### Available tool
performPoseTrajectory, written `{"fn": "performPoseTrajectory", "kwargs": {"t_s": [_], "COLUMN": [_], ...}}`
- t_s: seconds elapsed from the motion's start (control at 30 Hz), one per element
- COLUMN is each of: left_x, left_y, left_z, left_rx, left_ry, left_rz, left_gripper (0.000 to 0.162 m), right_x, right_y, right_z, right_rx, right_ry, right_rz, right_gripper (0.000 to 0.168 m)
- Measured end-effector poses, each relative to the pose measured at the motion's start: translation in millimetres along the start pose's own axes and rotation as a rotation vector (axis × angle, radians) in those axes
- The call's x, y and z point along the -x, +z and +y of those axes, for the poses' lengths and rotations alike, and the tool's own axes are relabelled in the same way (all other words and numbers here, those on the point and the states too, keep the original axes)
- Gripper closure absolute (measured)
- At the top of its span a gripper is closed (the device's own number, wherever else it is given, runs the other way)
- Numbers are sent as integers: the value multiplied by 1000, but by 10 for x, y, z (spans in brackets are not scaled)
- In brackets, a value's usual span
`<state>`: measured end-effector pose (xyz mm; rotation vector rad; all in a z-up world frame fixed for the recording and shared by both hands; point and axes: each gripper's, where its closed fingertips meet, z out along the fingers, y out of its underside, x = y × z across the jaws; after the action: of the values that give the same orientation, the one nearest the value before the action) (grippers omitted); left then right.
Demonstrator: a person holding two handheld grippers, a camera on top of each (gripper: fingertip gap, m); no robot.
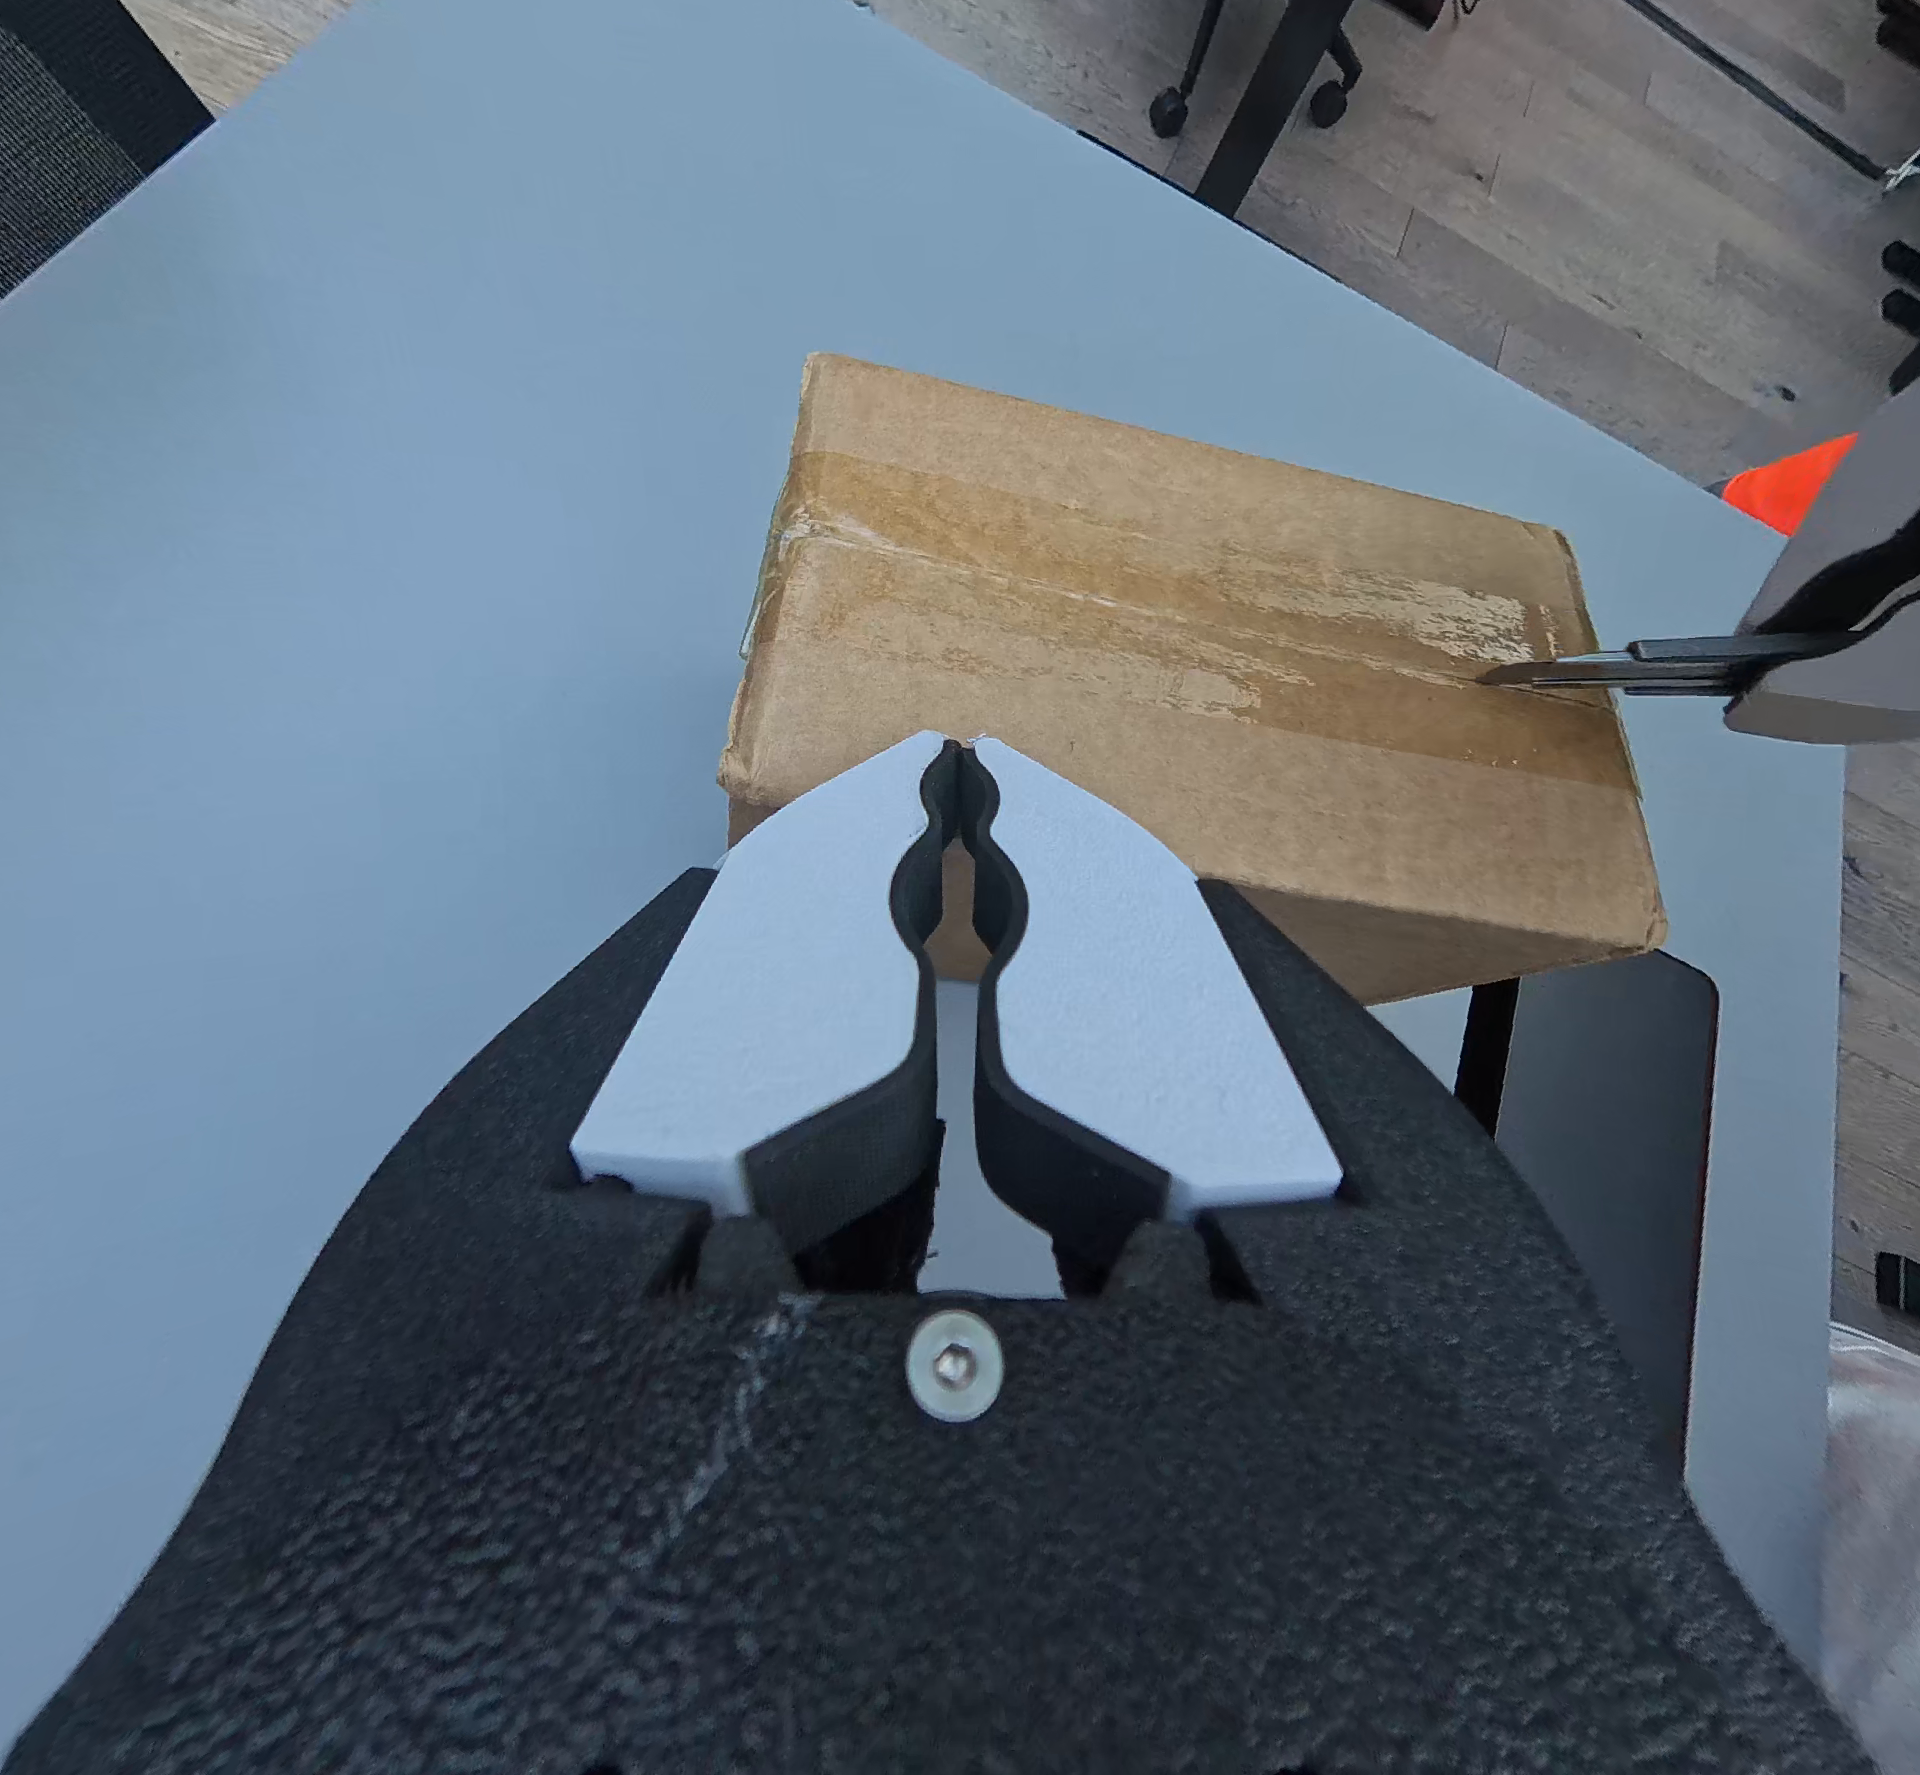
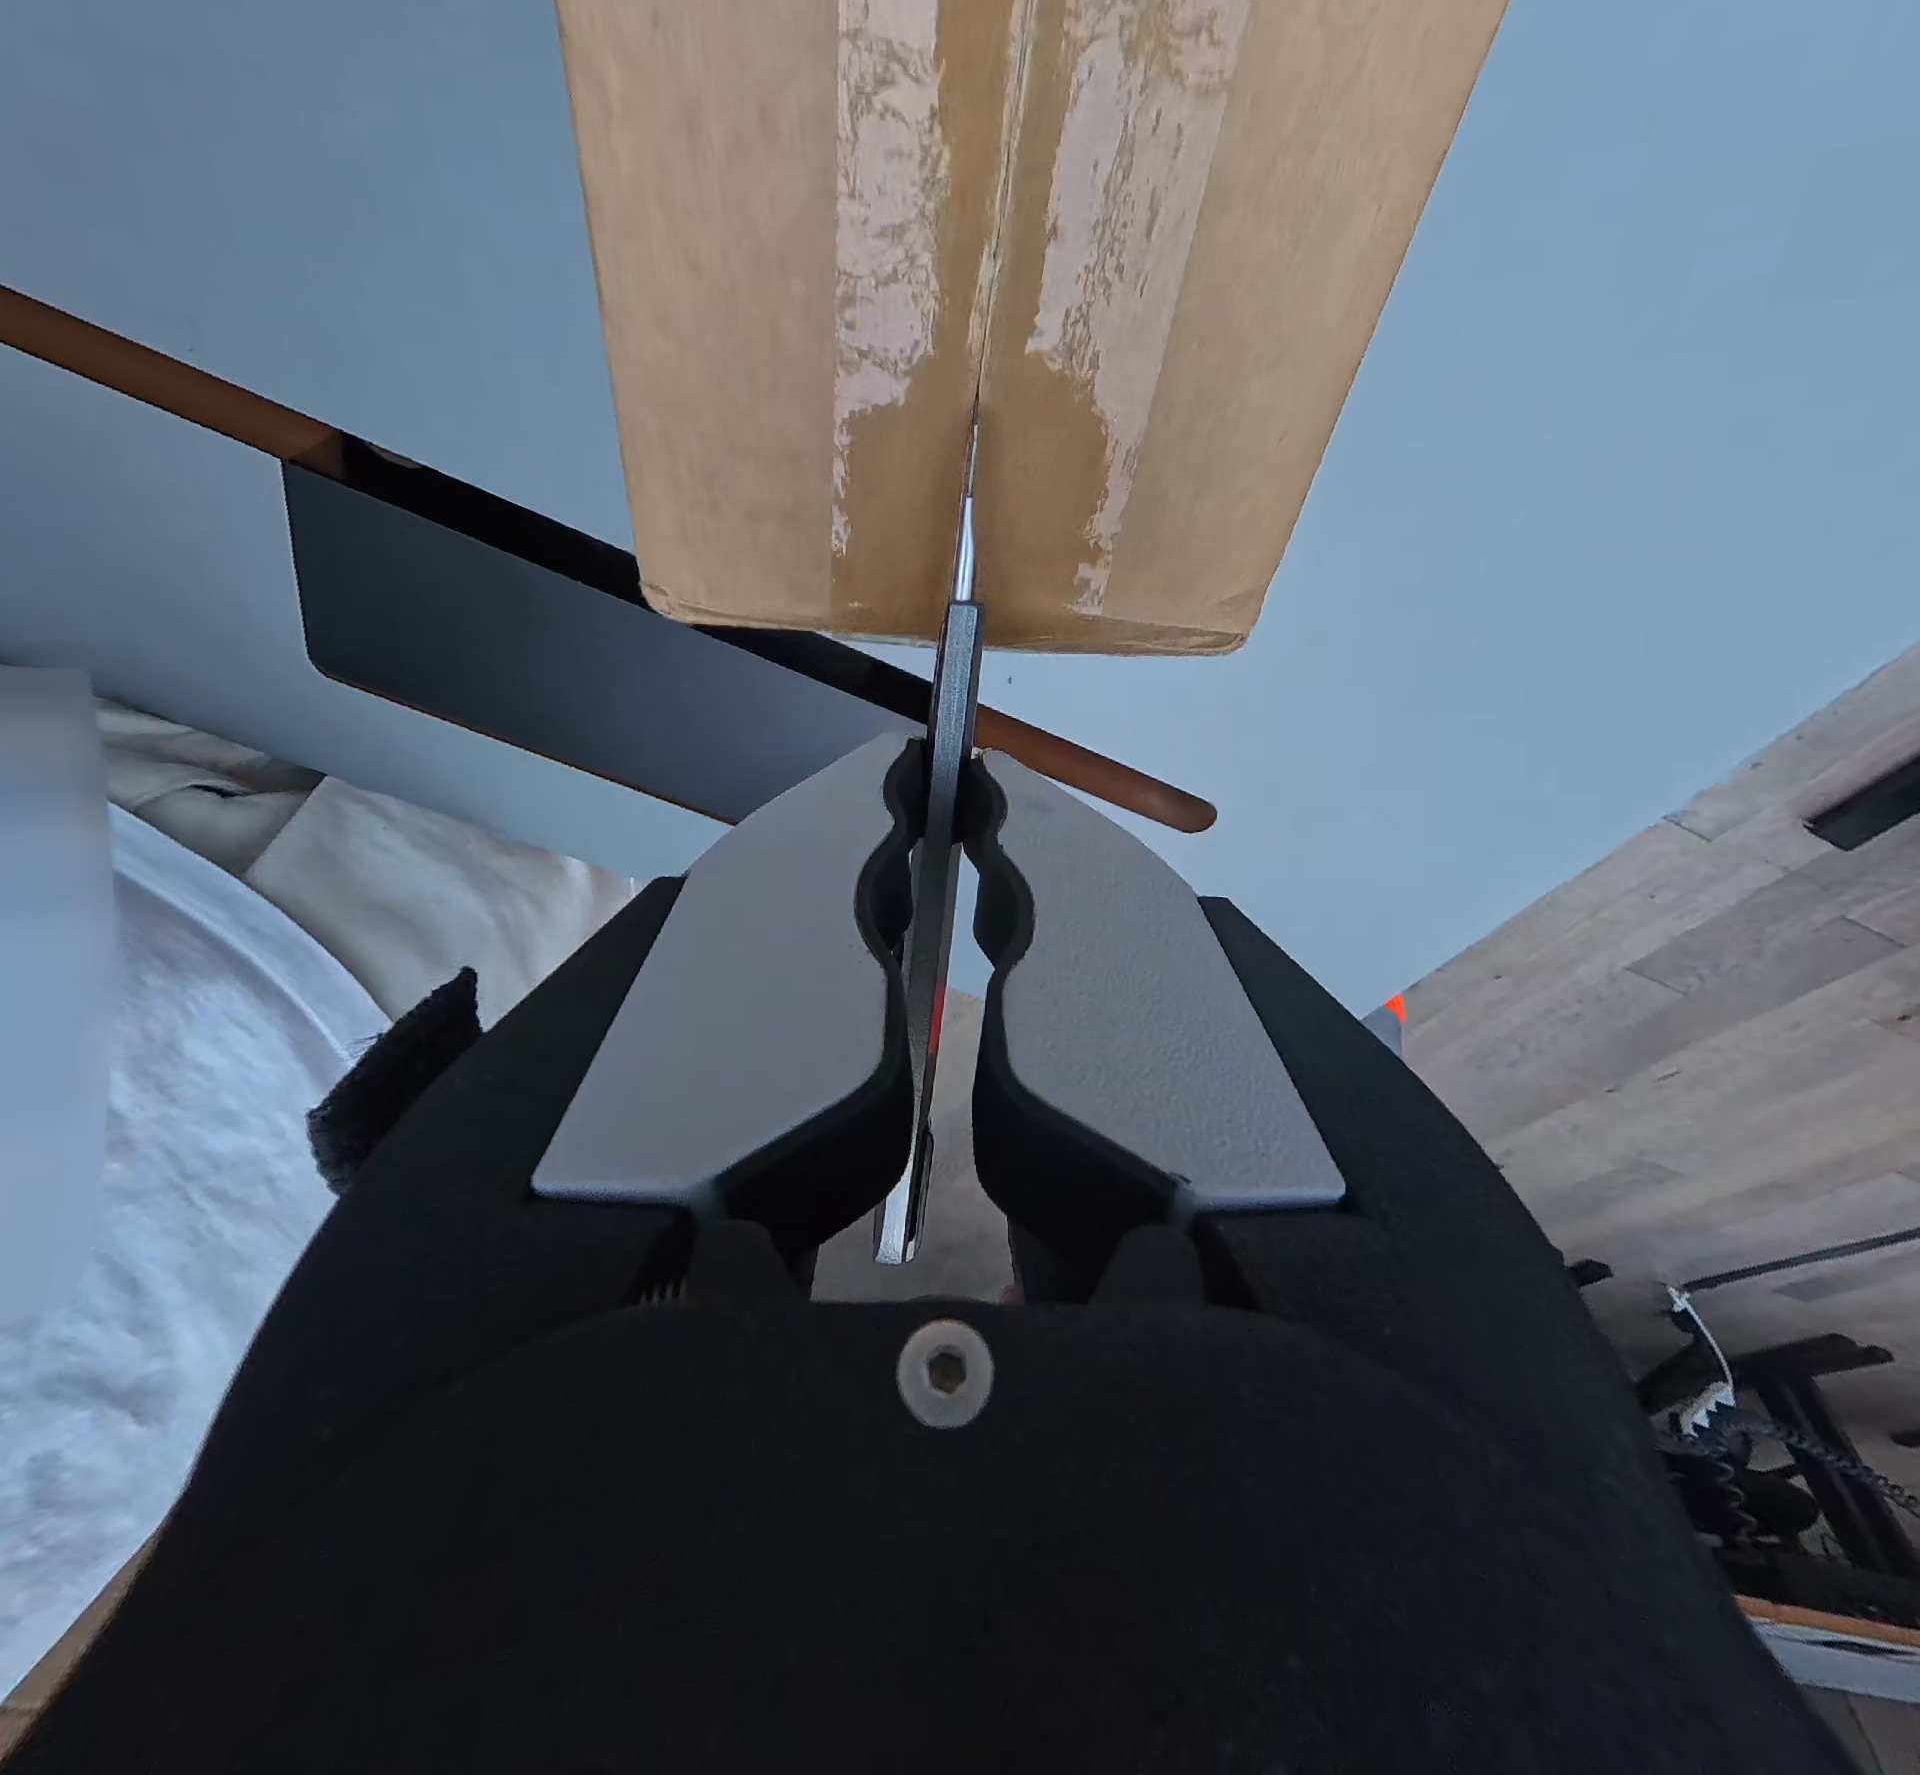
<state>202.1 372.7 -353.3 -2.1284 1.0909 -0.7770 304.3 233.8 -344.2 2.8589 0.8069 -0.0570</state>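
Right gripper (image 2: 951, 769) clamping knife (image 2: 961, 645), blade in taped, scuffed cardboard box (image 2: 727, 271) seam.

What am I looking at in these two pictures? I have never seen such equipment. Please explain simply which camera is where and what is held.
These are two hand-held grippers, each with two fingers and a camera looking forward along them. A person holds one in each hand.

The left wrist view shows the left gripper, shut and empty, at the near corner of a taped cardboard box on a pale grey table. At the right edge of that view you see the other gripper.

The right wrist view shows the right gripper shut on a thin utility knife. Its blade tip lies at the taped middle seam on top of the box. Office chairs stand on the wooden floor behind.
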Motion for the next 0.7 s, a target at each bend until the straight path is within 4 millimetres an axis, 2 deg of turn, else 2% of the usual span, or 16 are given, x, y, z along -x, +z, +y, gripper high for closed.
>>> {"fn": "performPoseTrajectory", "kwargs": {"t_s": [0.2, 0.33, 0.4, 0.5, 0.63, 0.7], "left_x": [-47, -485, -750, -966, -1177, -1246], "left_y": [-29, -319, -388, -297, -128, -63], "left_z": [-13, -316, -405, -487, -545, -482], "left_rx": [-7, -228, -283, -299, -275, -239], "left_ry": [32, 134, 217, 280, 278, 314], "left_rz": [0, 104, 176, 192, 227, 222], "left_gripper": [162, 162, 162, 162, 162, 162], "right_x": [12, -50, -62, -24, -62, -12], "right_y": [-30, -83, -110, -177, -175, -229], "right_z": [103, 69, 45, -9, 59, -33], "right_rx": [-10, 2, -6, -45, 14, -57], "right_ry": [-11, -49, -66, -68, -124, -98], "right_rz": [-21, -14, -22, -60, -18, -66], "right_gripper": [163, 163, 163, 163, 163, 163]}}
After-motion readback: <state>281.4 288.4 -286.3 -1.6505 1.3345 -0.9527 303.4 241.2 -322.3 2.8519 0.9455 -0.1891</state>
